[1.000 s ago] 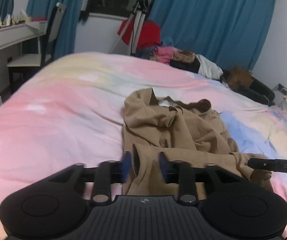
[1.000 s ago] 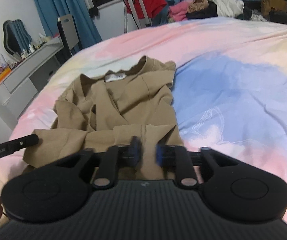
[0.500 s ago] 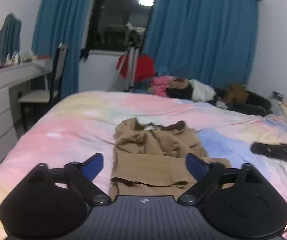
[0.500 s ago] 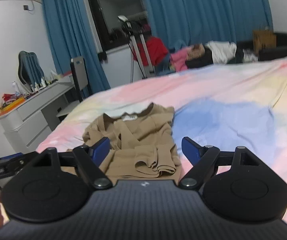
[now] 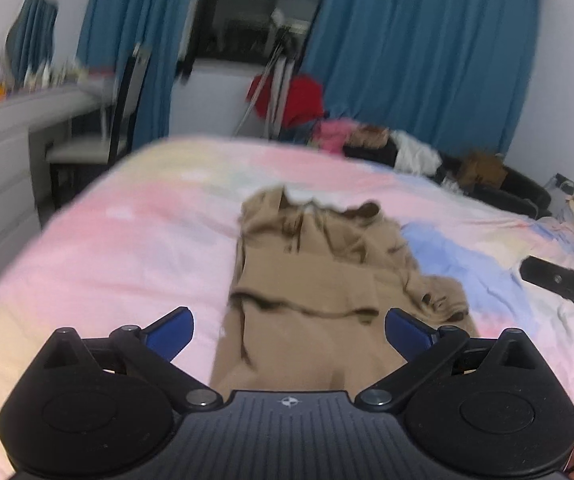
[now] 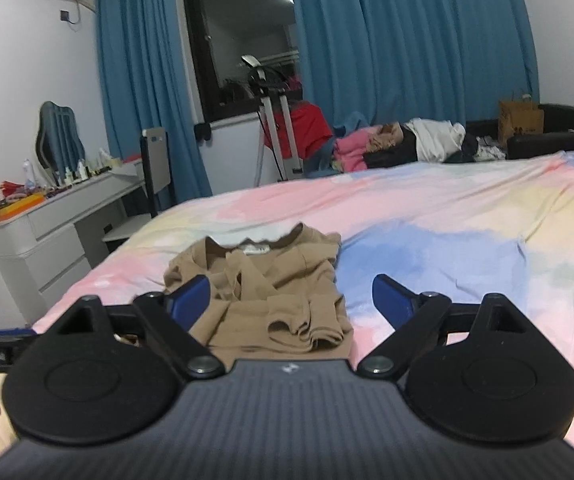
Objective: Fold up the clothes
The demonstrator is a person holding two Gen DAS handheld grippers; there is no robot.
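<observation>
- left gripper (image 5: 289,334): we see its blue jaws spread wide, holding nothing, hovering above the near end of the tan garment (image 5: 319,280). In the left wrist view the cloth sits dead ahead between the jaws and runs straight away from us.
- tan garment: lies on the pastel bedspread (image 5: 135,248), left of the blue patch. Long axis runs near to far, collar with white label at the far end, hem end near us. We see a cuffed band (image 6: 307,330) lying across the body around mid-length, and loose bunched cloth along its right edge in the left view. So it lies partly folded, not yet a tidy packet in our judgement.
- right gripper (image 6: 291,300): jaws also wide apart, empty, held above the bed. In the right wrist view the garment sits ahead and toward its left finger, the right finger over bare blue sheet.
- which is nearer: we judge both hang at the near hem end, the left gripper more squarely centred on the cloth; the right is offset toward the garment's right edge.
- view is blurred on the left side, so fine creases there we cannot tell.
</observation>
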